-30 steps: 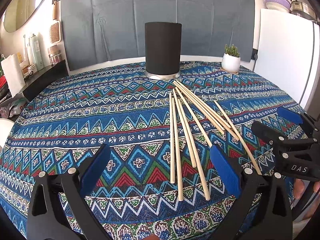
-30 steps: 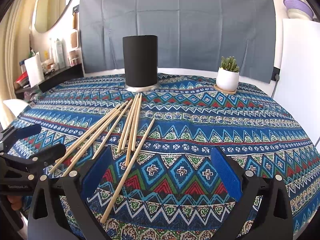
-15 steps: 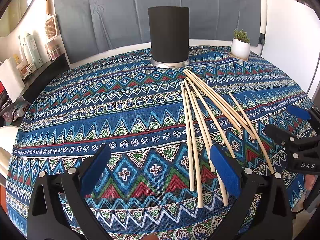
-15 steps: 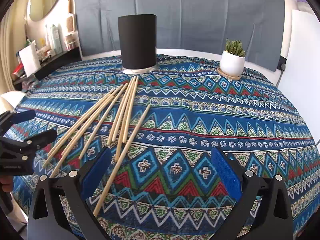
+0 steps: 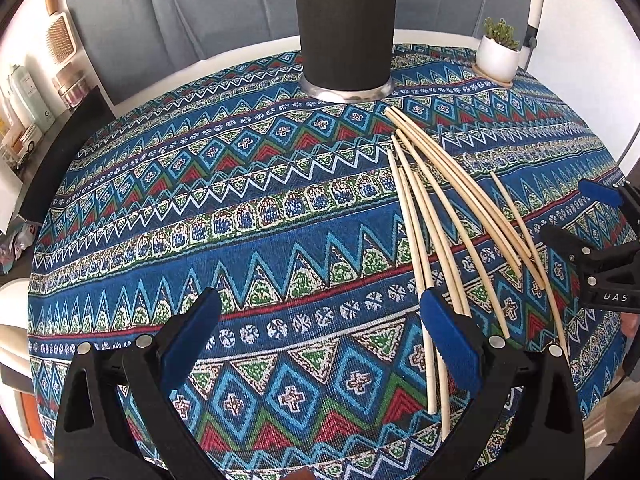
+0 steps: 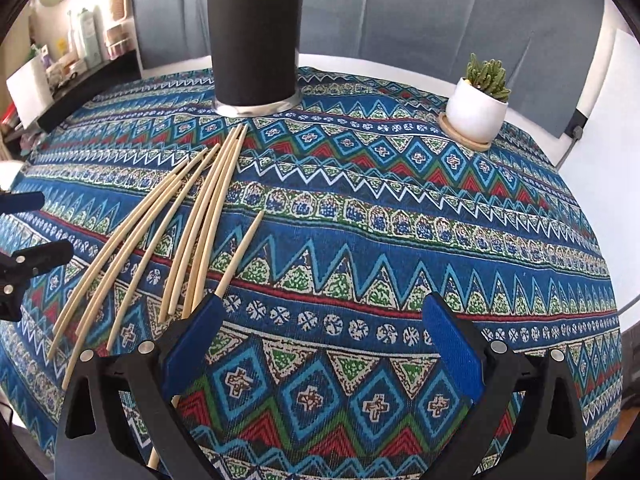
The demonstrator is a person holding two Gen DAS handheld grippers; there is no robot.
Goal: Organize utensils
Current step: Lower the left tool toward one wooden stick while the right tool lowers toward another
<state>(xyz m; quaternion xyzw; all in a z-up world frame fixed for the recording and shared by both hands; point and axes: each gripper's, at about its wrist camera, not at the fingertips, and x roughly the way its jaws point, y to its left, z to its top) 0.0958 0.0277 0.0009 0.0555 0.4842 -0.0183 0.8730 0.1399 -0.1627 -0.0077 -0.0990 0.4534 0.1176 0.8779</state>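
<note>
1. Right now our left gripper (image 5: 320,336) hangs over the patterned tablecloth (image 5: 248,216) w/ its blue-padded fingers (image 5: 188,340) spread wide apart, nothing between them.
2. Its right-side finger sits over the near ends of two chopsticks from the wooden chopsticks (image 5: 436,216) bunch; we can't tell if it touches them or just hovers above.
3. Our right gripper (image 6: 320,336) is likewise wide apart & holding nothing, above bare cloth.
4. Its left finger (image 6: 192,340) covers part of the lone chopstick (image 6: 240,252) lying a bit apart from the rest; that stick's near end shows again below the finger, by the bottom edge.
5. The chopsticks lie flat on the cloth in a loose fan: far tips bunched near the holder, near ends spread toward us. They sit between the two grippers – right of center in the left wrist view, left of center in the right wrist view.
6. Each gripper shows at the edge of the other's view, just beside the outer sticks of the fan.
7. Black cylindrical holder (image 6: 254,44) stands upright on a silver base at the far side of the table, just beyond the bunched tips, not touching them.
8. Small potted succulent (image 6: 478,108) in a white pot on a wooden coaster stands to the right of the holder, well apart from the sticks.
9. Gray fabric backdrop (image 6: 400,12) behind the table; shelf w/ bottles (image 5: 28,96) off to the left.
</note>
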